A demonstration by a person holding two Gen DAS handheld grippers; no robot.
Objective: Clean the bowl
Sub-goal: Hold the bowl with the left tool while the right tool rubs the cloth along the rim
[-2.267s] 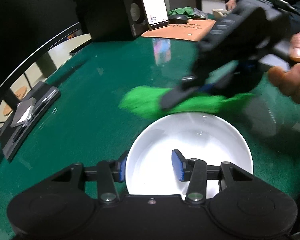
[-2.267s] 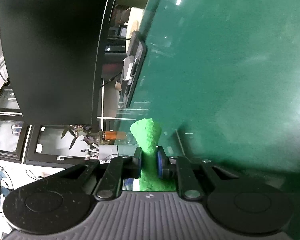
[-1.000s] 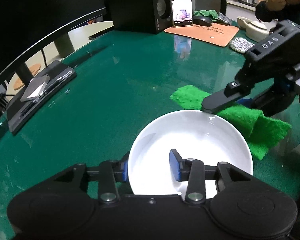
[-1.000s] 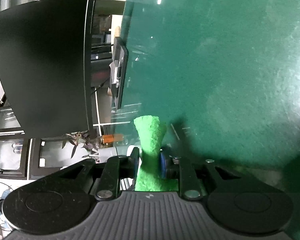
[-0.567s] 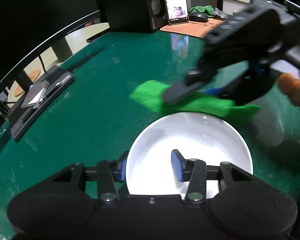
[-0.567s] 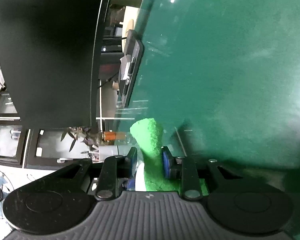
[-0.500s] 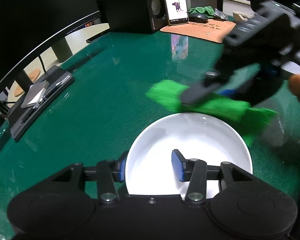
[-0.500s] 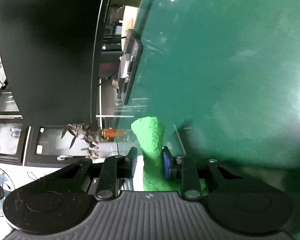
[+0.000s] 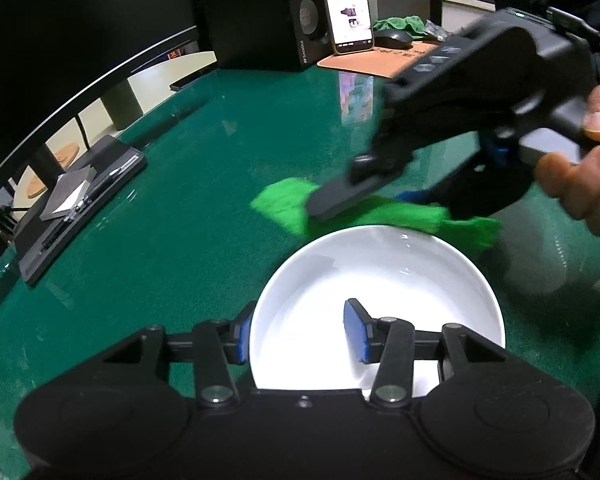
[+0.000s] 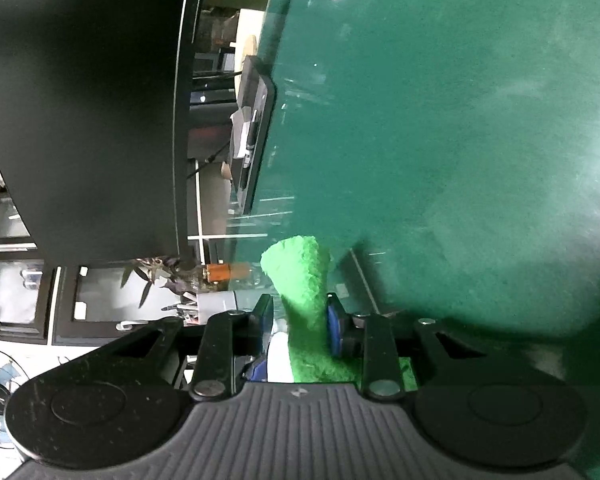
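A white bowl (image 9: 380, 276) sits on the green table. My left gripper (image 9: 296, 336) is shut on the bowl's near rim, one pad outside and one inside. My right gripper (image 10: 298, 326) is shut on a bright green cloth (image 10: 304, 292). In the left wrist view the cloth (image 9: 288, 204) lies at the bowl's far rim, with the right gripper's fingers (image 9: 340, 196) over it and a hand behind. A sliver of the bowl (image 10: 278, 356) shows between the right gripper's fingers.
A black tray with a pen and paper (image 9: 76, 200) lies at the table's left edge. A curved monitor (image 9: 60, 40) stands at the left. A speaker (image 9: 260, 12), a phone (image 9: 350, 12) and an orange mat (image 9: 388, 58) are at the back.
The right gripper has swept the cloth back and forth along the bowl's far rim, now back toward the left. The left gripper has kept hold of the bowl.
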